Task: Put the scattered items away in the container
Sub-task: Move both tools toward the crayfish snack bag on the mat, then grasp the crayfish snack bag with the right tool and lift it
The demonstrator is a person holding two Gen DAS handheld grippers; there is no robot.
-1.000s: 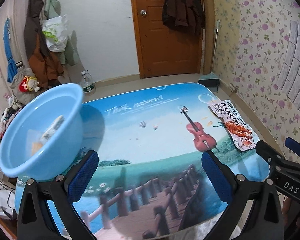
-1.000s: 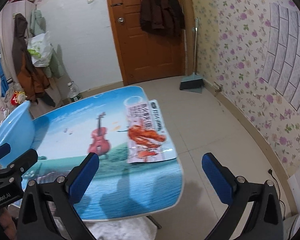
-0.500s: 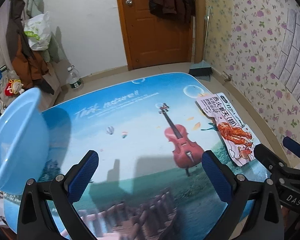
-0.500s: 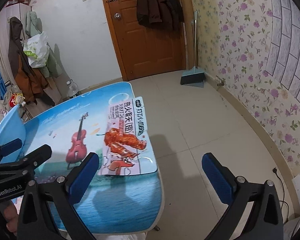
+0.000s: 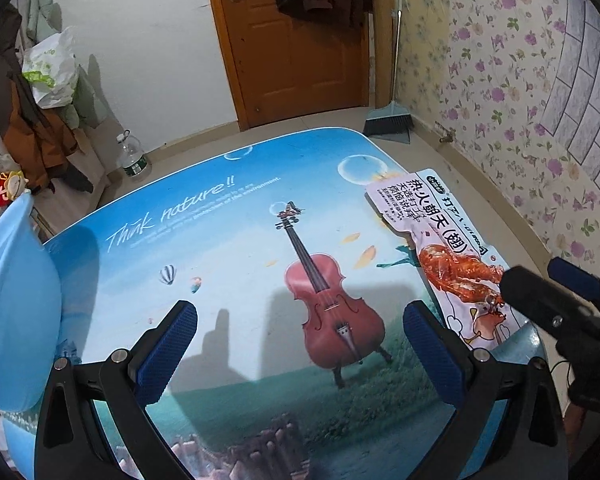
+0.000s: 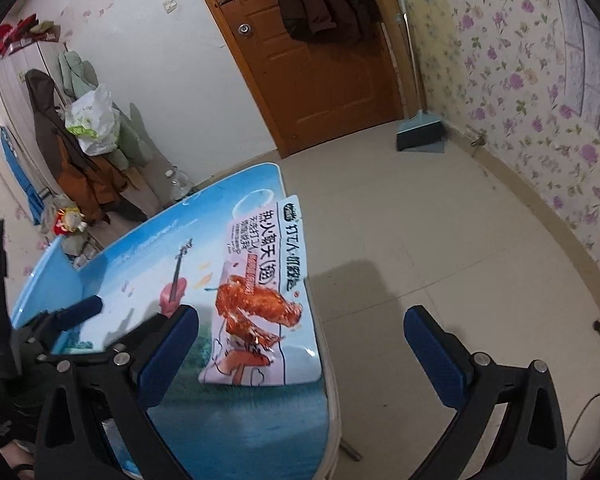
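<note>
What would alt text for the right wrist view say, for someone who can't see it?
An open right gripper hovers empty above a flat snack packet lying at the edge of a blue picture-printed table. Beyond are a tiled floor, a wooden door and floral wallpaper.

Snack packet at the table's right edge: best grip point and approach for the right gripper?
Take the snack packet by its long right edge, which overhangs the table rim, most at the far corner. It lies flat, so a top pinch has nothing to bite. Bring the open right gripper in from the right, level with the tabletop, one finger above and one below.
</note>
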